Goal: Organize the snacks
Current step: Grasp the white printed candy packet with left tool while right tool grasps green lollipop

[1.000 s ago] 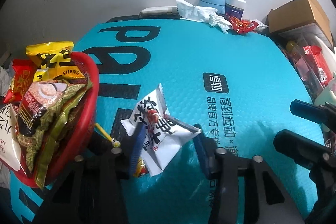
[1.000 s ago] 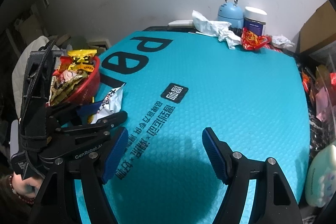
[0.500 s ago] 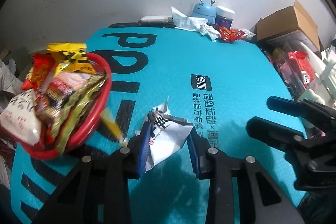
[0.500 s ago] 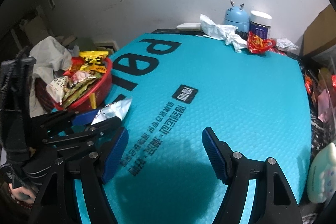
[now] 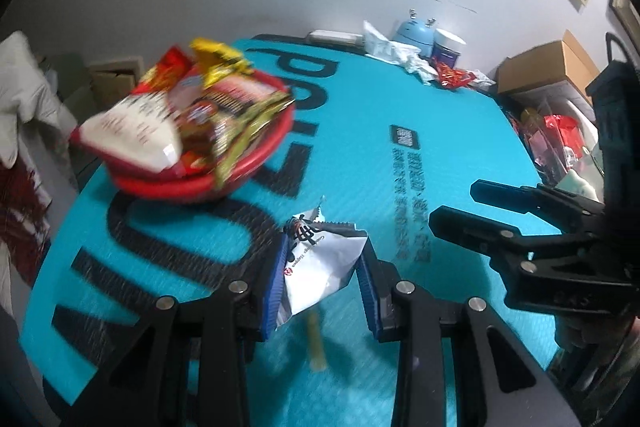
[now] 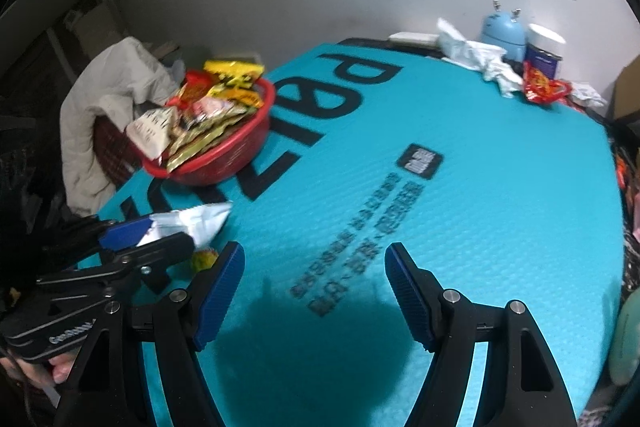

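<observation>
White foil snack packet (image 5: 320, 267), black and red print, crinkled and puffy: pinched between blue pads of left gripper (image 5: 322, 281), lifted clear of teal mat (image 6: 480, 187), short of heaped red plastic basket (image 6: 224, 155) at mat's left edge. Could slip from slick foil, or slide off overfull heap. Right gripper (image 6: 312, 291): wide, holding nothing. Yellow stick (image 5: 318, 343) lying beneath.
</observation>
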`<state>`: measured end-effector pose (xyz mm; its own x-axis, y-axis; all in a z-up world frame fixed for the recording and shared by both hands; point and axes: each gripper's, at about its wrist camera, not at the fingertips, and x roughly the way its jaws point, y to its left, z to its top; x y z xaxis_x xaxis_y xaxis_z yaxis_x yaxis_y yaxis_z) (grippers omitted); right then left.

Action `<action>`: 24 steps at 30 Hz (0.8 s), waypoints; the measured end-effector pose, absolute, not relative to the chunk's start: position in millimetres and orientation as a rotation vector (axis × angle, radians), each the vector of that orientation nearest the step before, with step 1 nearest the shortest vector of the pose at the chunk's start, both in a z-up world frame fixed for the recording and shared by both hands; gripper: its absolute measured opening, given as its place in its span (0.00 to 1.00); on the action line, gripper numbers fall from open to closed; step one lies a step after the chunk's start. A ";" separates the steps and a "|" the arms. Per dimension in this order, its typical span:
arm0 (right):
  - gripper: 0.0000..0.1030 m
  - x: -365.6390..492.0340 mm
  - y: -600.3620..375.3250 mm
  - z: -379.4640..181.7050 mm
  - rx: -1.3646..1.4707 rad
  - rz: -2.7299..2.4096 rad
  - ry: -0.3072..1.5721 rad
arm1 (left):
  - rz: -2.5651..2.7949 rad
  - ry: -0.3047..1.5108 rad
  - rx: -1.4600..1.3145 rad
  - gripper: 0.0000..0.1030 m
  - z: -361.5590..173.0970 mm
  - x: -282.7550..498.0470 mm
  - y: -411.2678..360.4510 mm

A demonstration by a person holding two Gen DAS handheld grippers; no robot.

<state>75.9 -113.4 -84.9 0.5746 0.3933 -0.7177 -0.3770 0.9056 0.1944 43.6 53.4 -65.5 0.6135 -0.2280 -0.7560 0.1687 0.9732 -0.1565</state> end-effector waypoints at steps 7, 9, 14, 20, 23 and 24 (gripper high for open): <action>0.71 71.1 -88.9 -93.7 -0.013 0.505 0.875 | -0.200 0.891 -0.150 0.32 -72.6 28.3 81.1; 0.71 70.1 -84.0 -95.2 -0.018 0.515 0.878 | -0.183 0.899 -0.146 0.32 -76.6 26.8 83.8; 0.71 65.7 -70.5 -100.9 -0.044 0.544 0.897 | -0.180 0.901 -0.136 0.32 -84.9 25.2 87.2; 0.71 64.2 -53.4 -109.3 -0.067 0.581 0.919 | -0.189 0.972 -0.137 0.40 -106.2 35.4 90.9; 0.71 67.1 -46.1 -115.8 -0.078 0.589 0.932 | -0.180 0.959 -0.171 0.40 -110.3 35.0 102.3; 0.71 67.6 -44.1 -118.1 -0.080 0.592 0.937 | -0.166 0.961 -0.163 0.41 -110.1 35.1 105.3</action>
<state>67.6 -44.1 -118.1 0.4466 0.4440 -0.7768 -0.5115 0.8390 0.1855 35.1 105.3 -110.1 0.5619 -0.2120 -0.7996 0.0677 0.9752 -0.2109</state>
